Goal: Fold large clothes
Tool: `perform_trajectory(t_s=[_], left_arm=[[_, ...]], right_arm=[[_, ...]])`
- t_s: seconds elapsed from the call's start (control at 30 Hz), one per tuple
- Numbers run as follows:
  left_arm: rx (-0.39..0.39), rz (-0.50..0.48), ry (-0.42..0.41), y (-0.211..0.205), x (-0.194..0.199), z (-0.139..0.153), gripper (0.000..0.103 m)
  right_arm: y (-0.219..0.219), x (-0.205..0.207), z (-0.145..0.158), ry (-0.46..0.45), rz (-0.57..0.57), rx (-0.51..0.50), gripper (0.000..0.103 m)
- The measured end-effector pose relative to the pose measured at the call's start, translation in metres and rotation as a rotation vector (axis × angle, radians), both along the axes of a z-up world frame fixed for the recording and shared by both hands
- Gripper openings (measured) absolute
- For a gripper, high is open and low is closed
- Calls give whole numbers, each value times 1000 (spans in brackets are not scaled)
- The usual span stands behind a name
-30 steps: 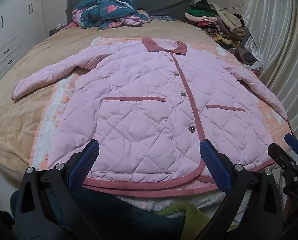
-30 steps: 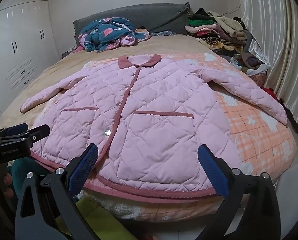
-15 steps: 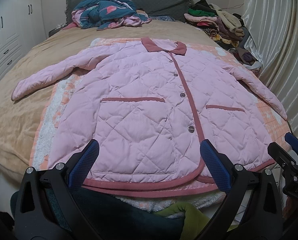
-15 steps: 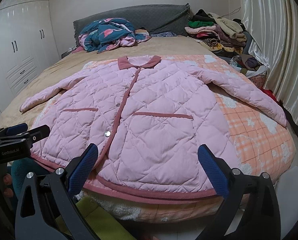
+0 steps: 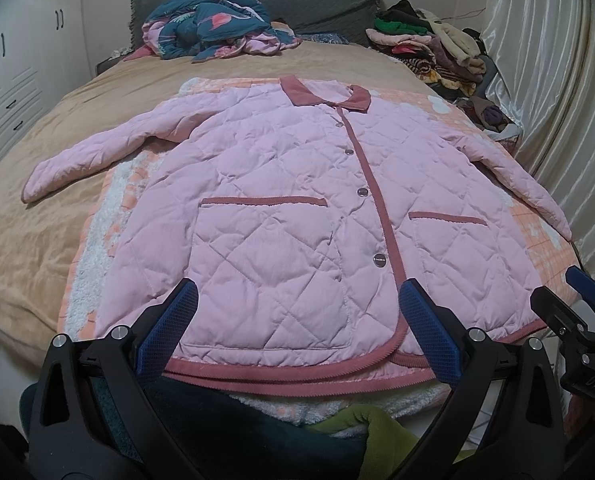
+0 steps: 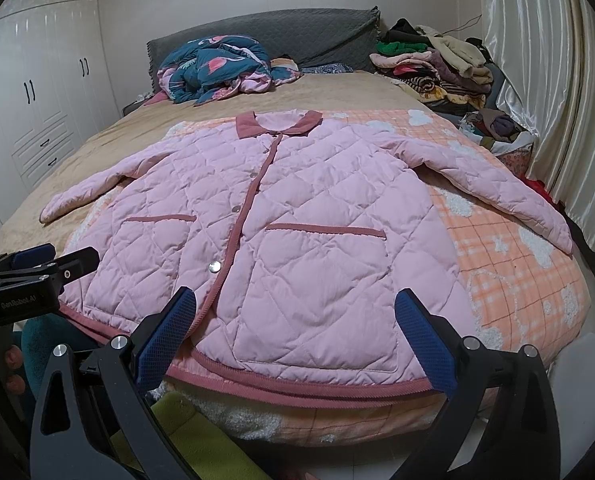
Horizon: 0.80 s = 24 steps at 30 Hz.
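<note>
Bedroom, one bed (image 5: 49, 240) under a tan cover, with an orange-and-white checked blanket (image 6: 509, 264) spread across its near half. Grey headboard (image 6: 317, 36) at the far end; white wardrobes (image 6: 45, 92) on the left wall; pale curtains (image 6: 537, 60) on the right.

Item 1: pink quilted jacket (image 5: 281, 208), buttoned, front up, lay flat on the blanket with collar toward the headboard and hem at the near edge. Both sleeves were spread out to the sides. No fold had been made.

Item 2: left gripper (image 5: 297, 324), fingers wide apart, held nothing; hung just short of the hem.

Item 3: right gripper (image 6: 293, 328), fingers likewise apart and empty, near the hem on the other side.

Change over the last second: almost none. Both views had shifted only slightly and the jacket had not moved. Judgement: folding had not begun; the first grasp, probably a sleeve or a hem corner, was outstanding.

Sundry: crumpled teal-and-pink bedding (image 5: 213, 24) by the headboard; heap of mixed clothes (image 6: 437, 68) at the far right corner.
</note>
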<state>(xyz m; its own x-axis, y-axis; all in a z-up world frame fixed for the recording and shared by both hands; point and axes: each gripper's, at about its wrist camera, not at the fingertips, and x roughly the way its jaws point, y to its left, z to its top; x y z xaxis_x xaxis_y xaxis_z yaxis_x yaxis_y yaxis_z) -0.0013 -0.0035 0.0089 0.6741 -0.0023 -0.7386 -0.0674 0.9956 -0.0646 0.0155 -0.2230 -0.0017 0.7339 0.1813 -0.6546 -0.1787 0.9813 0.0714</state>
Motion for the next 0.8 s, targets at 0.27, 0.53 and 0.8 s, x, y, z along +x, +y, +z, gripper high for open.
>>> perform_trajectory(t_s=[0.27,0.53,0.8], left_arm=[[-1,0,-4,-2,0,2,94],[-8,7,-8,0,2,2,94],[-19,23,-15,13,10,3,94]], right_arm=[[0,1,-2,5,6,-5,99],[3,3,-4,-2,20,0,99],[8,10,-2,-8,59,12,99]])
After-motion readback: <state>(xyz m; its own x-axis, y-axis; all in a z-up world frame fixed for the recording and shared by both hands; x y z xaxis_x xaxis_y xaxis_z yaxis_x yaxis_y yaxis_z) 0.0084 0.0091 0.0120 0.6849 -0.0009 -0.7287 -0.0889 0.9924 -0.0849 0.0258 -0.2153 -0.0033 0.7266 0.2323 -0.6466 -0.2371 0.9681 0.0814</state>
